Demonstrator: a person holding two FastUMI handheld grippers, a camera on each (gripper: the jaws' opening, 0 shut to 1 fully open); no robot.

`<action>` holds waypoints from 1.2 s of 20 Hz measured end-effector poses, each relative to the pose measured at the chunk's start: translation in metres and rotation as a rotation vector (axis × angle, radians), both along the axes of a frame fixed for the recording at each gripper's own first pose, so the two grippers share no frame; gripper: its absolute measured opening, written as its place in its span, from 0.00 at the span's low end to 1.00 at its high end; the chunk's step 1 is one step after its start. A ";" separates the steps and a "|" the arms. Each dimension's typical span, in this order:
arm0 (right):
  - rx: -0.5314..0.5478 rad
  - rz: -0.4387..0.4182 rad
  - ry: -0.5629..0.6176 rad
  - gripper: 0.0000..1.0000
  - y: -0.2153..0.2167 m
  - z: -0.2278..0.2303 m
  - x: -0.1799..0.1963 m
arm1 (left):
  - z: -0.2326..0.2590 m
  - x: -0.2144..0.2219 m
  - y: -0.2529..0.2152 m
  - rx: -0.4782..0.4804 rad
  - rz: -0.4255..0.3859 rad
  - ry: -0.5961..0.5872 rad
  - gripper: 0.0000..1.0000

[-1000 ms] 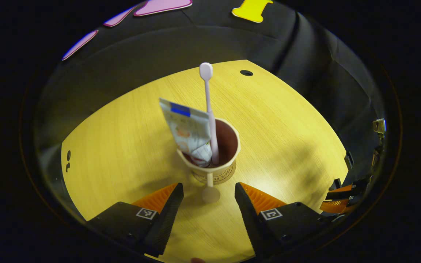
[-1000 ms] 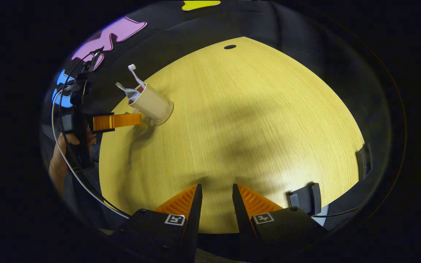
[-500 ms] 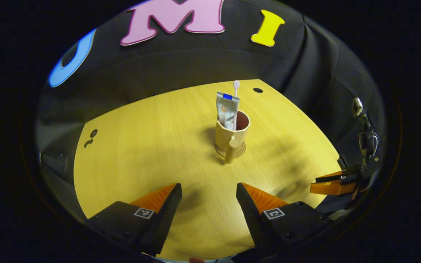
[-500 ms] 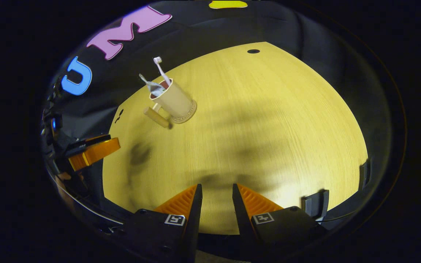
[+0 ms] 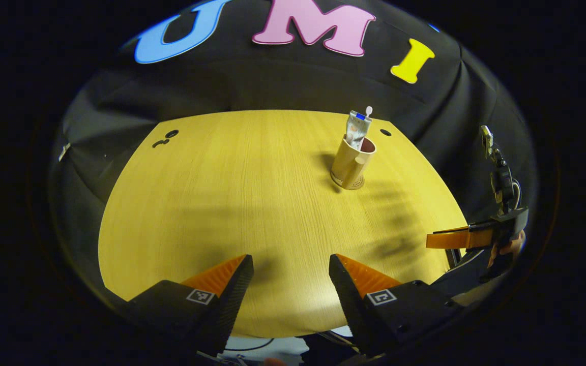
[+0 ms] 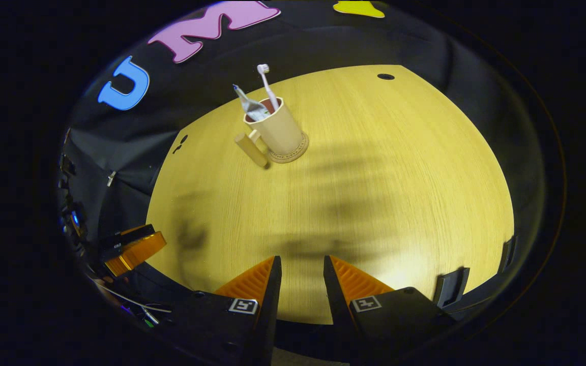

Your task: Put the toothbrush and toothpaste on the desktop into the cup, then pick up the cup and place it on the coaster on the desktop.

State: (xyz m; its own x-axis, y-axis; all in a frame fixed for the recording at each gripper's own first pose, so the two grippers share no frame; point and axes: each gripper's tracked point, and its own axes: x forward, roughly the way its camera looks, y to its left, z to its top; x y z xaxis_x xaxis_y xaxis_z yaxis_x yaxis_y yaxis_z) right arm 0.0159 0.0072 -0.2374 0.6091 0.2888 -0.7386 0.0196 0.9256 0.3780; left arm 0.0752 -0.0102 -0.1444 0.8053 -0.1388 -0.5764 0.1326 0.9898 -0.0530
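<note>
Cup [image 5: 350, 163] sits on coaster [image 6: 290, 151] at 1 o'clock, light but top-heavy, grab its handle [image 6: 252, 150]; my left gripper [image 5: 290, 277] apart, empty.

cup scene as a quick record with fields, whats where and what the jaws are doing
cup: upright on the coaster, handle toward the camera in the left gripper view
toothbrush: in cup, head up
toothpaste: in cup, leaning on the rim
left gripper: jaws open, holding nothing, apart from cup
right gripper: jaws narrowly apart, holding nothing
desktop: yellow wood
</note>
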 end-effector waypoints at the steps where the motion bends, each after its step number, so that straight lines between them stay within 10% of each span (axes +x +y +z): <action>1: -0.005 0.010 0.003 0.52 0.004 0.000 -0.001 | -0.004 -0.005 0.003 -0.007 0.011 0.001 0.92; 24: -0.041 0.078 0.077 0.52 0.024 -0.020 -0.015 | -0.028 -0.025 0.016 -0.046 0.111 0.048 0.92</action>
